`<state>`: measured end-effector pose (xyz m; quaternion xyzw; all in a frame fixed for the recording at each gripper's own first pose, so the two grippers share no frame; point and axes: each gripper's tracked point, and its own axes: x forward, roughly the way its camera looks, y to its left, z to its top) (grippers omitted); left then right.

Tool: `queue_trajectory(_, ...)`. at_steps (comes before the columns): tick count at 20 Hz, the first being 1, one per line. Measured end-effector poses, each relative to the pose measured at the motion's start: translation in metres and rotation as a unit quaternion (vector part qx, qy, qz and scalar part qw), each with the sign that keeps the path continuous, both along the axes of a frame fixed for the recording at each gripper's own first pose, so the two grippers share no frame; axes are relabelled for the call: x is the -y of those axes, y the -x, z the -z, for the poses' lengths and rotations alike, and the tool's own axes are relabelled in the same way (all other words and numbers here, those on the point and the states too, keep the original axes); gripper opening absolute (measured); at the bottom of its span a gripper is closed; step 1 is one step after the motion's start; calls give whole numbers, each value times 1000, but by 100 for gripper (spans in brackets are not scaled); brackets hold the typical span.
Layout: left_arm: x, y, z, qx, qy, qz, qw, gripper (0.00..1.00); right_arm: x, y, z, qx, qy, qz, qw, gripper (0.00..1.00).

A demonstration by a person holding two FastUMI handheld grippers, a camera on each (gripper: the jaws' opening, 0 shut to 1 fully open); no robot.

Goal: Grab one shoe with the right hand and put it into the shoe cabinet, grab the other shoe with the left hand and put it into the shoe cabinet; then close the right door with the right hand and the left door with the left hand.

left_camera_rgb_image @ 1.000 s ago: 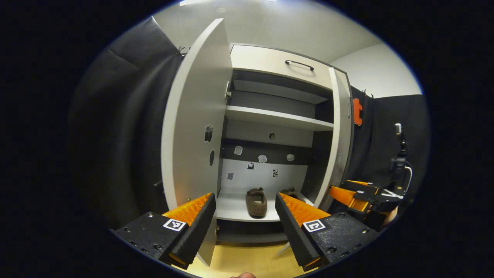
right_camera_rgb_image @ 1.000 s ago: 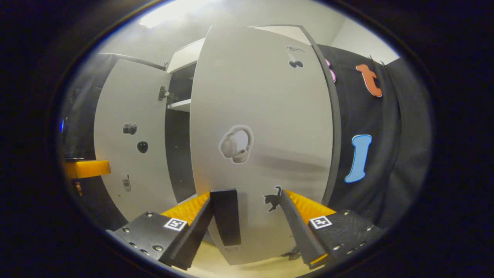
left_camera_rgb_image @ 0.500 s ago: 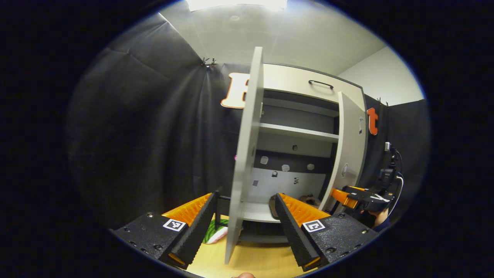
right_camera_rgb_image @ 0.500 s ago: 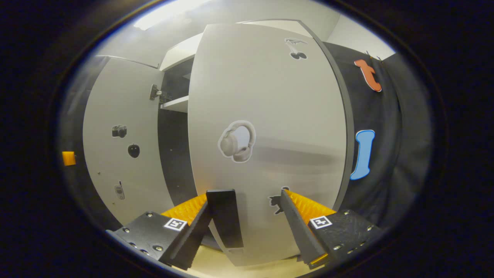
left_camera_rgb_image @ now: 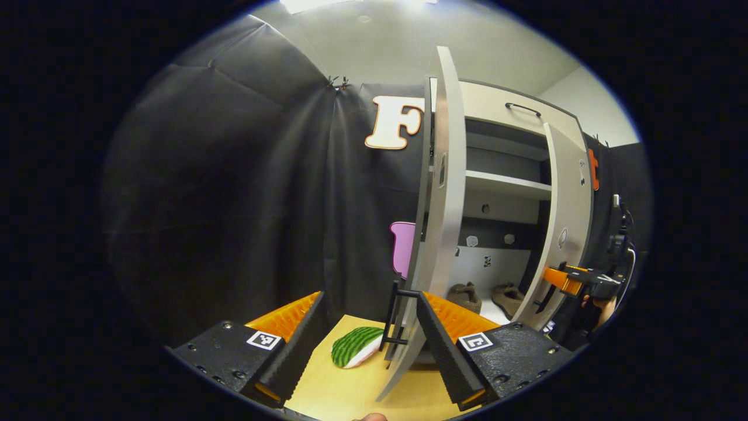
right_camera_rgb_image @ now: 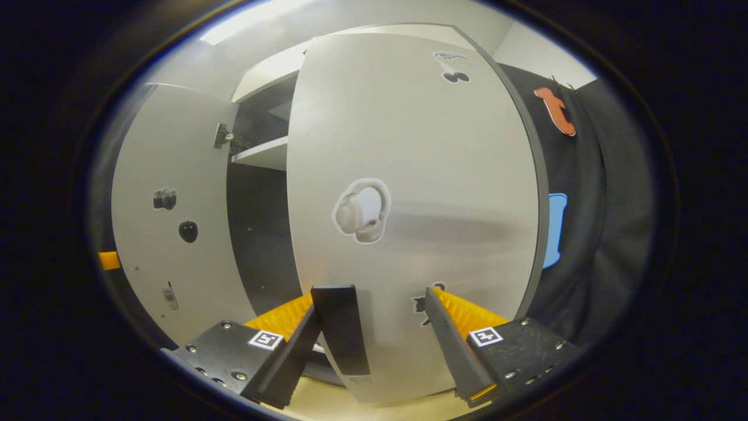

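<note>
Both tools wide open, right tool (right_camera_rgb_image: 372, 333) straddling right door's handle (right_camera_rgb_image: 342, 327)

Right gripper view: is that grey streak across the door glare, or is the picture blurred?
Right gripper view: a soft shadow-like band on the right door, stickers sharp, no blur. Left gripper view: the left door bows from fisheye distortion; ceiling light glares at top.

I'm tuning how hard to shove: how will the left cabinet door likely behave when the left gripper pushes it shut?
The left door looks like a flat rigid panel, so it should probably swing rather than flex. It hangs on a hinge, so a light push may keep it coasting. With the left gripper open around its edge near the handle, it might slip sideways.
</note>
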<state>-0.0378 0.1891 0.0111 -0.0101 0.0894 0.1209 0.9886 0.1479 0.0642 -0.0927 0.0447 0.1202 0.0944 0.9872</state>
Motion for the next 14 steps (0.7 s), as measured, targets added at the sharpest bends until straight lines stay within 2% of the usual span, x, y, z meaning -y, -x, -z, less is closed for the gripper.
queue_trajectory(3,-2,-12,4,-3,0,13,1000,89,-1,-4,2,-1,1,7,1000,100)
queue_trajectory(4,-3,-16,4,-3,-2,16,1000,95,-1,-4,4,-2,0,9,1000,100)
queue_trajectory(7,-6,-21,4,-2,-14,28,1000,89,-4,-6,6,-7,-4,12,1000,100)
queue_trajectory(8,-4,-22,3,-2,-17,36,999,94,-4,-6,8,-9,-5,13,1000,100)
queue_trajectory(9,-2,-22,4,-2,-20,45,999,88,-4,-5,8,-9,-5,15,1000,100)
queue_trajectory(10,-1,-22,3,-3,-24,55,998,93,-4,-5,8,-6,-4,16,1000,100)
queue_trajectory(11,2,-22,3,-6,-25,65,998,86,-4,-5,7,-3,-1,17,1000,100)
queue_trajectory(13,6,-24,4,-9,-22,79,997,83,-4,-6,6,2,5,20,1000,100)
queue_trajectory(14,8,-24,4,-8,-18,83,996,87,-4,-5,6,3,8,21,1000,100)
